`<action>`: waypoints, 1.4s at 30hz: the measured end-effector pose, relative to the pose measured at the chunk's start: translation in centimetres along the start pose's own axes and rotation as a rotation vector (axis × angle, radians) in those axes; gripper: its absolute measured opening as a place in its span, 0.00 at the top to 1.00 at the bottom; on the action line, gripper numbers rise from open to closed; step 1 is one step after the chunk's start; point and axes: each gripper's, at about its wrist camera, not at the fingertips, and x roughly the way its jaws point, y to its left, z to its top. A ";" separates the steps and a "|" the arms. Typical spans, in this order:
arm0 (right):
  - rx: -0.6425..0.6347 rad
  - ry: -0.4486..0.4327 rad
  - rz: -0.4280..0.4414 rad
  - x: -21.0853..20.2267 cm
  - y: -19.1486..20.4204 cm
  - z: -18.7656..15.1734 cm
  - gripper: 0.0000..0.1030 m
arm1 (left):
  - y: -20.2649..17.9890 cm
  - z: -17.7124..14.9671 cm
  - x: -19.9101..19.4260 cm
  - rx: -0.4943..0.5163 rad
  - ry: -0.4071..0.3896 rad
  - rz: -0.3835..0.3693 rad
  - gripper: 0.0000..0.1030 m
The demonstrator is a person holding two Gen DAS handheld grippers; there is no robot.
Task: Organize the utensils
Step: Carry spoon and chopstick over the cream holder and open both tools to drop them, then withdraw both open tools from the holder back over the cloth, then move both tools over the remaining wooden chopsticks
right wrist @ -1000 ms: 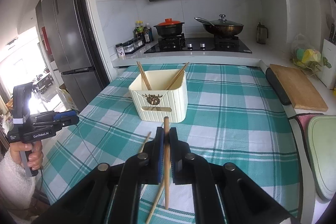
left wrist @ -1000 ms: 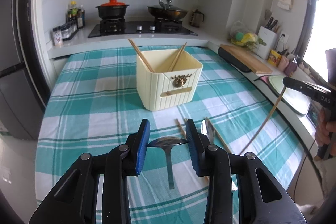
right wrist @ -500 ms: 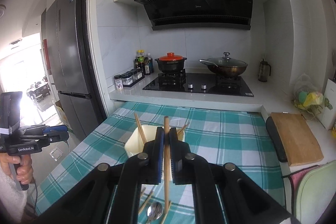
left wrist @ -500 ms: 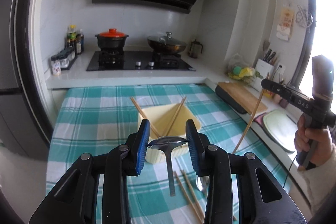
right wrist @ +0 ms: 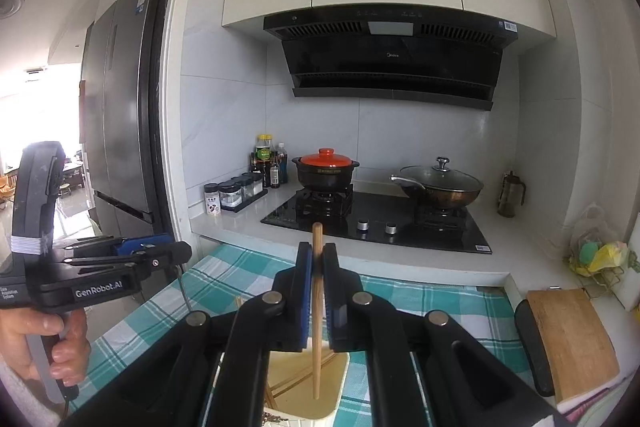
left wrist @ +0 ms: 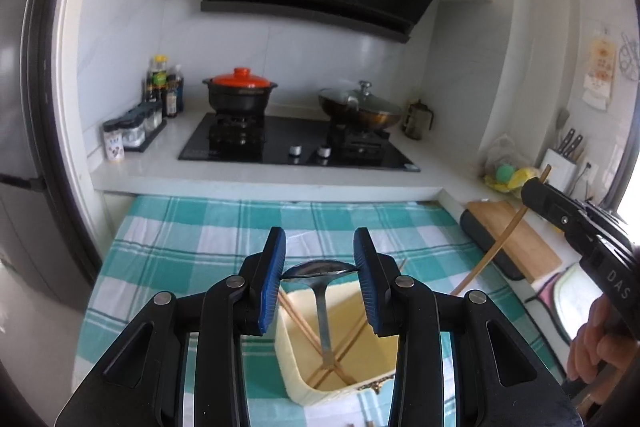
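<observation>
Holding a metal spoon [left wrist: 320,269] by its bowl, left gripper [left wrist: 320,255] hangs over cream utensil box [left wrist: 340,359]. Right gripper [right wrist: 317,259] clamped tight on wooden chopstick [right wrist: 317,311], tip w/in box.

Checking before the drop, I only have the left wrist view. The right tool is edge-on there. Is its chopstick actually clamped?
Observer: Yes. In the right wrist view the right tool has its pads shut on the chopstick, which stands upright between them.
Operator: Is the tip over the bin?
Observer: Its lower end hangs over the cream container, above the opening. I cannot tell whether it touches anything inside.
</observation>
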 end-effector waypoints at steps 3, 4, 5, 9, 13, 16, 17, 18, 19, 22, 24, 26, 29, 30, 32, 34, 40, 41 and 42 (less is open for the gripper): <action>0.027 0.105 0.019 3.2 -0.4 -2.3 0.95 | 0.4 -1.7 3.1 -0.013 0.080 0.021 0.66; 0.036 0.138 0.021 4.1 -0.5 -3.1 0.95 | 0.6 -2.3 3.9 -0.015 0.104 0.027 0.66; 0.045 0.170 0.030 4.9 -0.6 -3.9 0.95 | 0.5 -2.7 4.6 -0.016 0.126 0.030 0.66; 0.085 0.254 0.041 7.2 -1.2 -6.0 0.94 | 0.0 -3.9 6.3 -0.011 0.184 0.039 0.65; 0.107 0.243 0.019 6.6 -1.5 -5.6 0.89 | -0.2 -3.6 5.4 -0.042 0.214 0.009 0.53; 0.116 0.177 0.014 3.5 -1.4 -4.0 0.50 | -0.3 -3.0 2.0 -0.017 0.178 0.004 0.27; 0.102 0.154 0.005 2.0 -1.2 -3.6 0.45 | -0.4 -3.1 0.7 -0.001 0.169 0.009 0.21; 0.084 0.140 0.000 0.6 -1.0 -3.4 0.45 | -0.5 -3.3 -0.6 0.014 0.167 0.009 0.18; 0.067 0.137 -0.001 -0.8 -1.0 -3.4 0.45 | -0.4 -3.9 -1.9 0.027 0.172 0.003 0.15; 0.039 0.179 0.000 -4.6 -1.2 -5.5 0.44 | 0.2 -7.3 -5.2 0.062 0.219 0.002 0.08; 0.037 0.230 -0.002 -6.7 -1.5 -8.5 0.41 | 0.9 -10.9 -6.5 0.065 0.263 0.016 0.07; 0.033 0.286 -0.038 -8.4 -1.9 -12.7 0.41 | 1.6 -15.1 -7.2 0.048 0.312 0.021 0.07; 0.039 0.407 -0.087 -10.1 -2.4 -19.9 0.41 | 2.2 -21.5 -7.7 0.011 0.359 0.063 0.07; 0.051 0.439 -0.106 -10.6 -2.6 -22.1 0.41 | 2.3 -23.2 -7.8 -0.001 0.365 0.068 0.07; 0.075 0.486 -0.149 -11.6 -2.9 -26.1 0.41 | 2.1 -26.0 -7.8 -0.015 0.362 0.103 0.07; 0.093 0.529 -0.198 -12.1 -3.2 -29.1 0.41 | 1.7 -27.6 -7.4 -0.018 0.372 0.118 0.07; 0.134 0.542 -0.253 -13.3 -3.4 -31.9 0.41 | 0.2 -29.0 -6.1 0.051 0.376 0.143 0.07; 0.139 0.547 -0.253 -13.1 -3.3 -32.3 0.41 | 0.2 -29.3 -5.9 0.054 0.386 0.143 0.07; 0.142 0.557 -0.252 -12.9 -3.2 -32.6 0.41 | 0.2 -29.5 -5.8 0.053 0.394 0.145 0.07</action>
